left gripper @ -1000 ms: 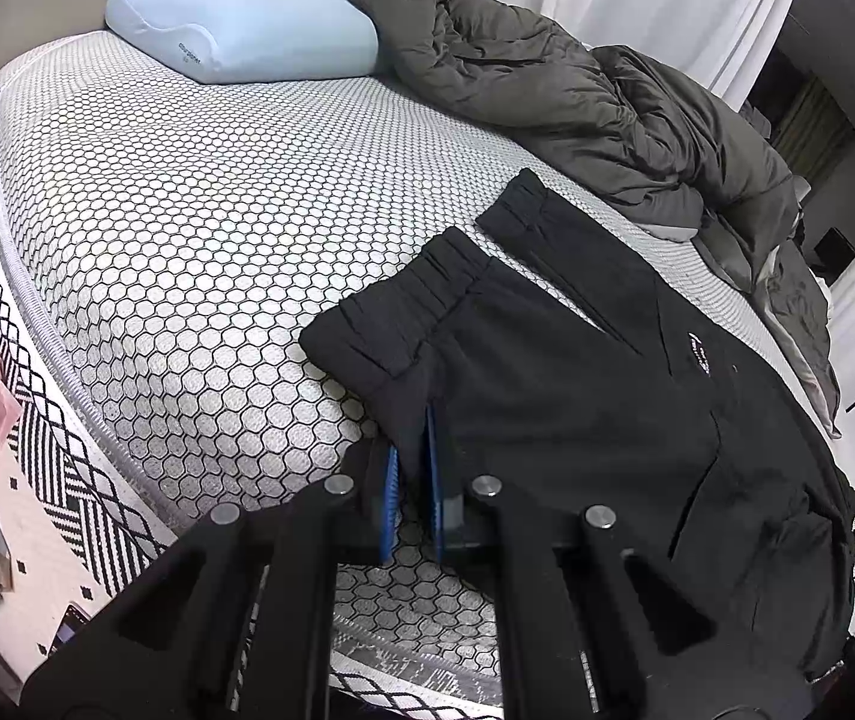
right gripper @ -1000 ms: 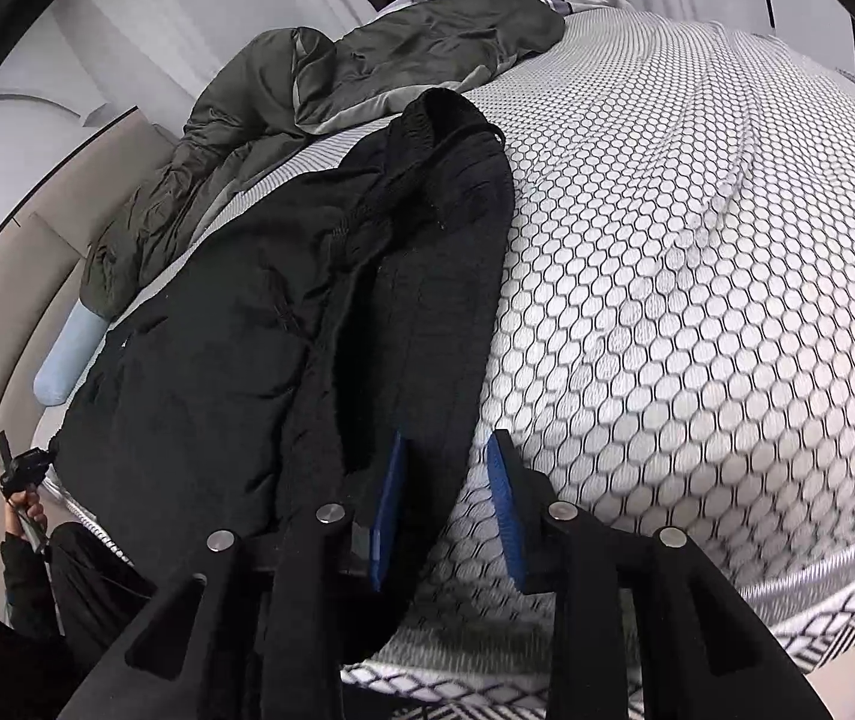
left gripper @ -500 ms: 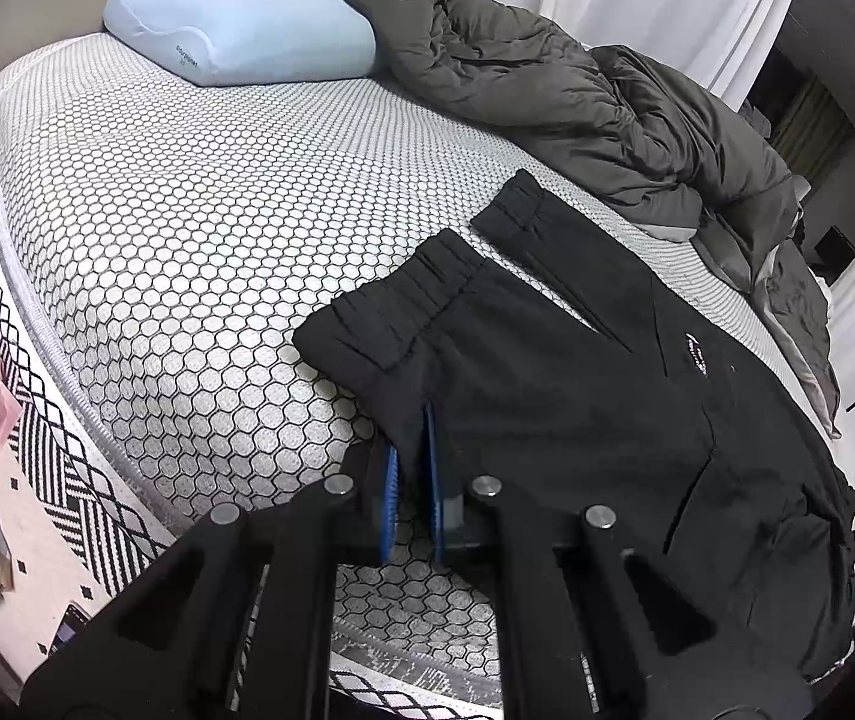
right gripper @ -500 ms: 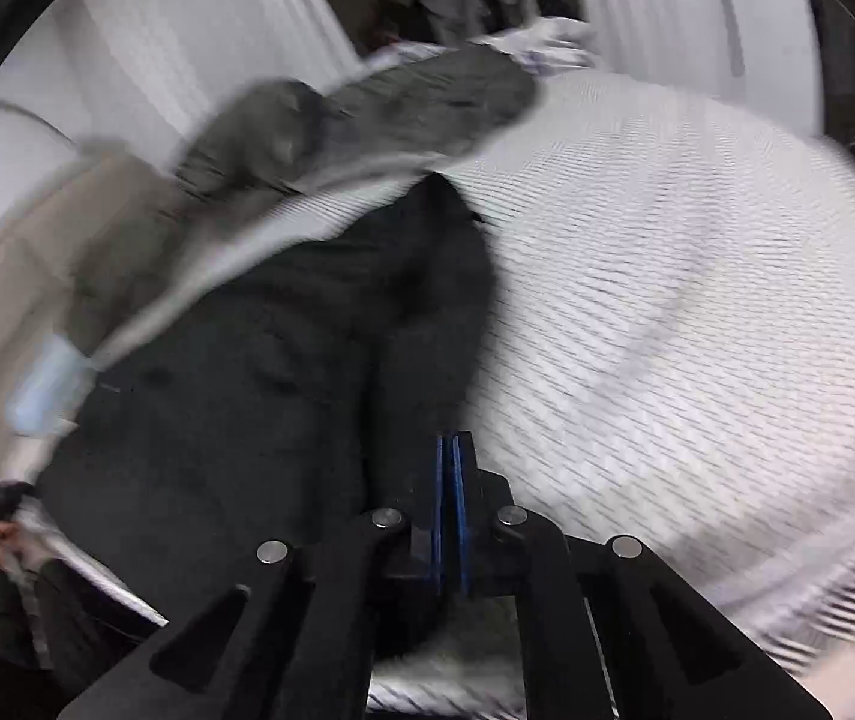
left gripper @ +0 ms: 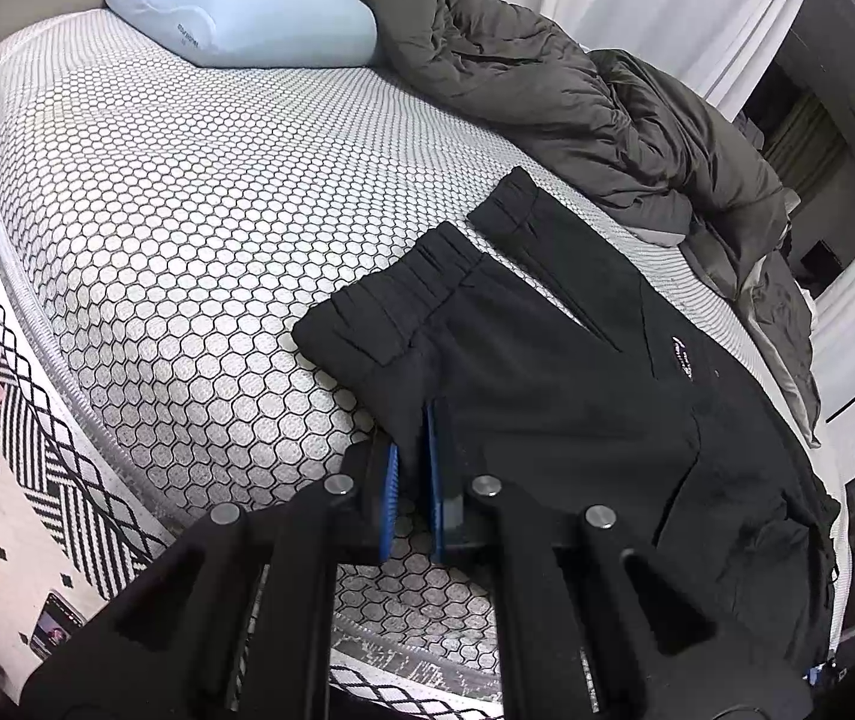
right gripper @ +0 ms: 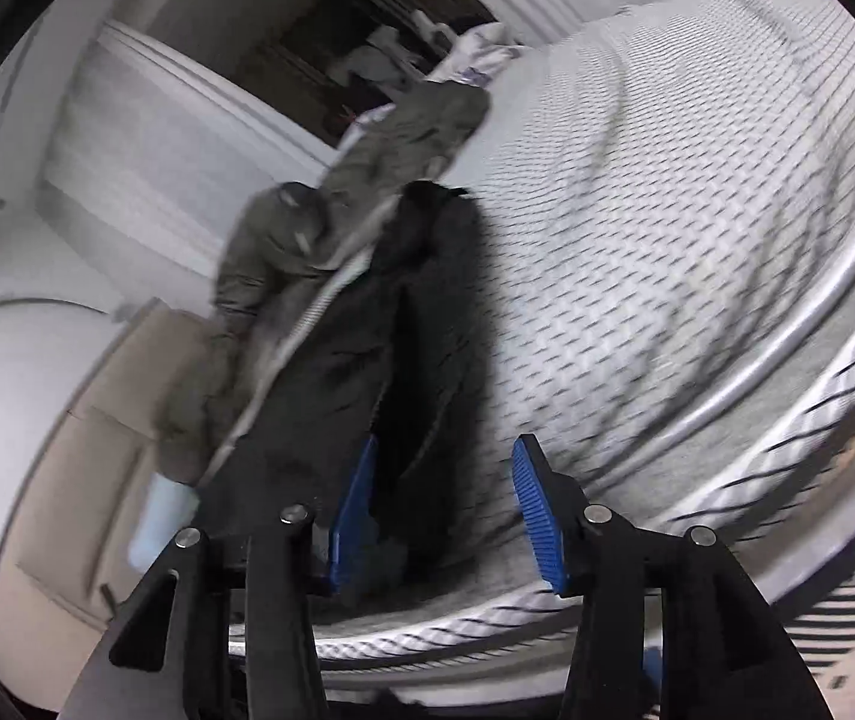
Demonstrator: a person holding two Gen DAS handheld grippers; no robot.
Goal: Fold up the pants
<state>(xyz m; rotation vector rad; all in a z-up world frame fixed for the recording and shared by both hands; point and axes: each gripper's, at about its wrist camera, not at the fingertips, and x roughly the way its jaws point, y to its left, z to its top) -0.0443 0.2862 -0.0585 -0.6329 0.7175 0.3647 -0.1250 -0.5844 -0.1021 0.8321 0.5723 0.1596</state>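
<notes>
1. Pants (left gripper: 547, 396): black, spread flat on the bed (left gripper: 187, 210), waistband end near the left tool.
2. Left tool (left gripper: 412, 468): clamped on the pants' near edge.
3. Right tool (right gripper: 445, 510): jaws just opened, wide, gripping nothing.
4. Advice: take both layers evenly, then fold smoothly.

Even, soft indoor light falls across the bed (left gripper: 199, 228) in the sharp left wrist view, the pants (left gripper: 577, 408) nearly featureless black. The right wrist view is smeared by motion blur, the bed's pattern streaked. Fisheye bending and dark corners frame both views.
</notes>
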